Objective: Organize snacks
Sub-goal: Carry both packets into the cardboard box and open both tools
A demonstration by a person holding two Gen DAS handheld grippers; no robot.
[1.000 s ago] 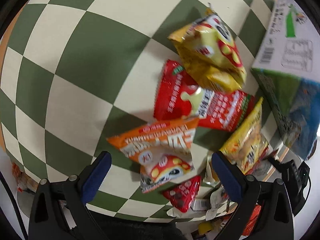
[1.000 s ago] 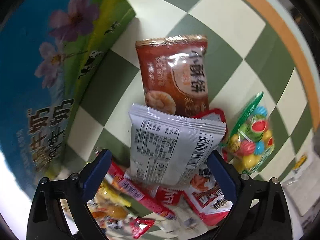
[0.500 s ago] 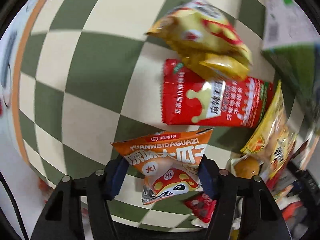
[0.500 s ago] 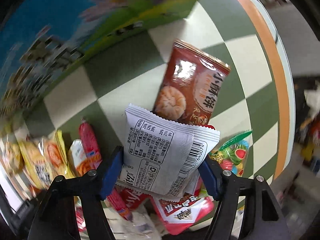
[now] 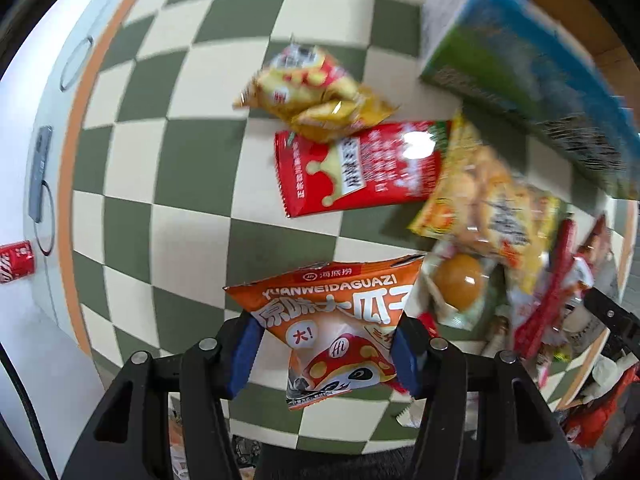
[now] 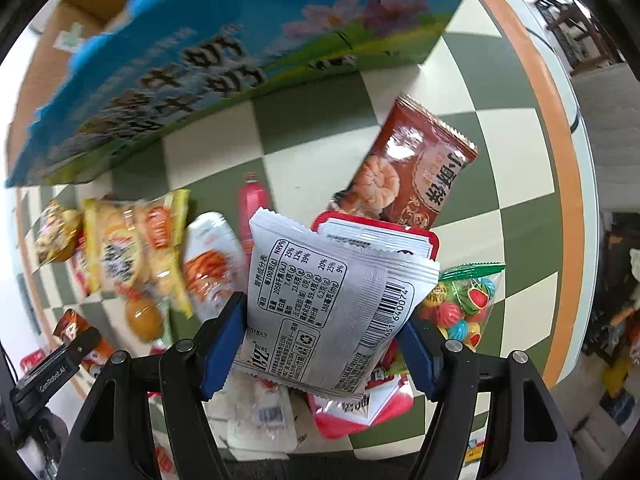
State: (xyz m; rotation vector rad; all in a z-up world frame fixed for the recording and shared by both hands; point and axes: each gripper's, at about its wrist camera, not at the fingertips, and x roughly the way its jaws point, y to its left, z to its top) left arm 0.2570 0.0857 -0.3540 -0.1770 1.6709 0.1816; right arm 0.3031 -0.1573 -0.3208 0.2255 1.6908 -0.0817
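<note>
Left wrist view: the orange sunflower-seed packet (image 5: 340,320) sits between the blue pads of the left claw (image 5: 324,350), which has just been closing and now pinches it by both side edges, holding it above the green-and-cream checkered desk (image 5: 168,152). Beyond this packet lies a red pouch with a cream crown print (image 5: 360,168), flat on the desk, and past that a crumpled yellow snack bag (image 5: 316,96) overlaps the pouch's far edge. Right of the orange packet a clear-wrapped brown egg (image 5: 460,286) rests in a blurred heap of yellow and red wrappers (image 5: 500,208). Farther beyond that heap stands a blue-and-green milk carton box (image 5: 528,68).

In the right wrist view, the right claw (image 6: 324,344), which has just been closing, grips a white packet showing its nutrition table and barcode (image 6: 336,304), pads pressed on both sides. Behind this white packet a red-bordered packet (image 6: 380,234) peeks out, and beyond that lies a brown shrimp-cracker bag (image 6: 412,176). Just right of the white packet is a clear bag of coloured candy balls (image 6: 460,304); to its left a pink sausage stick (image 6: 252,200).
</note>
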